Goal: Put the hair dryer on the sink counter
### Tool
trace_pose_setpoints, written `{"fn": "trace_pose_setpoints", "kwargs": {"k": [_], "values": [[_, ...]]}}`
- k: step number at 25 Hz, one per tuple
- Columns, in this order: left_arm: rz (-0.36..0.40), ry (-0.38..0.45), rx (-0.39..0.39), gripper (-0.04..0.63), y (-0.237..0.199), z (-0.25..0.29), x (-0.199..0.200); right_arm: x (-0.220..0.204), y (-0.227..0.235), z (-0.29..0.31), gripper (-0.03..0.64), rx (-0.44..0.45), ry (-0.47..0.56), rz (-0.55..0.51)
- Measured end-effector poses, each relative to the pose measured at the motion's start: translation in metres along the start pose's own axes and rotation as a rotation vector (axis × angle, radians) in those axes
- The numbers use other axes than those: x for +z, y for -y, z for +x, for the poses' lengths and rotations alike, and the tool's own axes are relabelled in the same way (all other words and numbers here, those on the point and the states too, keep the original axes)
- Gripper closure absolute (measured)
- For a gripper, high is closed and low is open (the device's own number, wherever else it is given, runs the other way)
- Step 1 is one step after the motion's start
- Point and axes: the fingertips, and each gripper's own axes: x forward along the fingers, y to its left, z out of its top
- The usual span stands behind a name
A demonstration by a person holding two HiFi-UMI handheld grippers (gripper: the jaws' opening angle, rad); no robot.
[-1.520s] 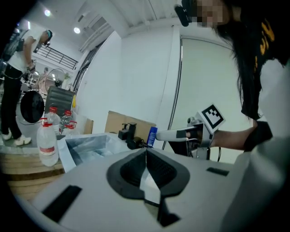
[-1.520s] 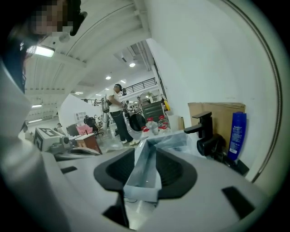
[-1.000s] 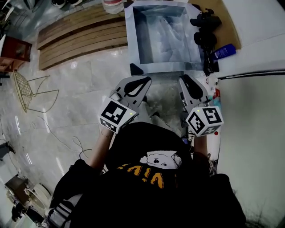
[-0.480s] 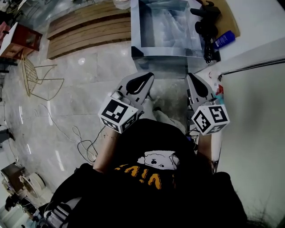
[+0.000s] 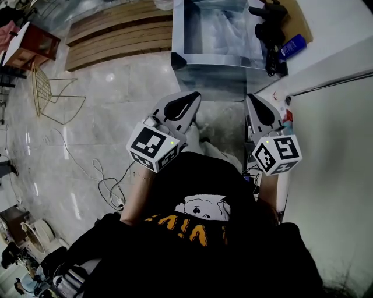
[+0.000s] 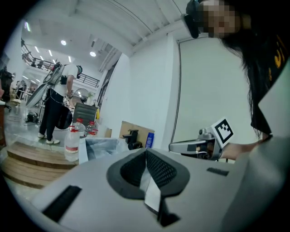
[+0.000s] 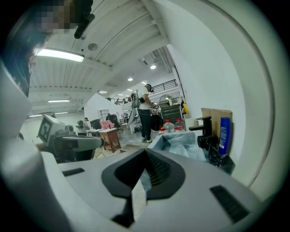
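Both my tools were shut tight and empty, the left tool (image 5: 189, 100) at my 11 o'clock and the right tool (image 5: 252, 102) at my 1 o'clock. Both were well short of the black hair dryer (image 5: 267, 34), which seemed to lie on the counter (image 5: 282, 65) farther out at 1 o'clock, between the plastic-lined basin (image 5: 178, 35) and a blue bottle (image 5: 290, 46). I judged that closed jaws would only shove the dryer, and that its cord (image 5: 271, 64) could snag the faucet (image 5: 265, 9) or topple the bottle. The bottle's label and the yellow shirt letters (image 5: 186, 224) were unreadable.
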Motion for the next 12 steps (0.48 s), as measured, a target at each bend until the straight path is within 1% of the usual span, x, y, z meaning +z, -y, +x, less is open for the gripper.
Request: {"fn": "trace_pose_setpoints", "kwargs": {"k": [4,12], "values": [[0.002,-0.003,-0.012,0.586,0.01,0.004,-0.002,0.002,0.005,-0.009,0.614,-0.007,0.014,-0.001],[0.009,-0.022,-0.066,0.586,0.03,0.014,-0.009,0.0,0.02,-0.025,0.614,-0.051,0.027,0.008]]}}
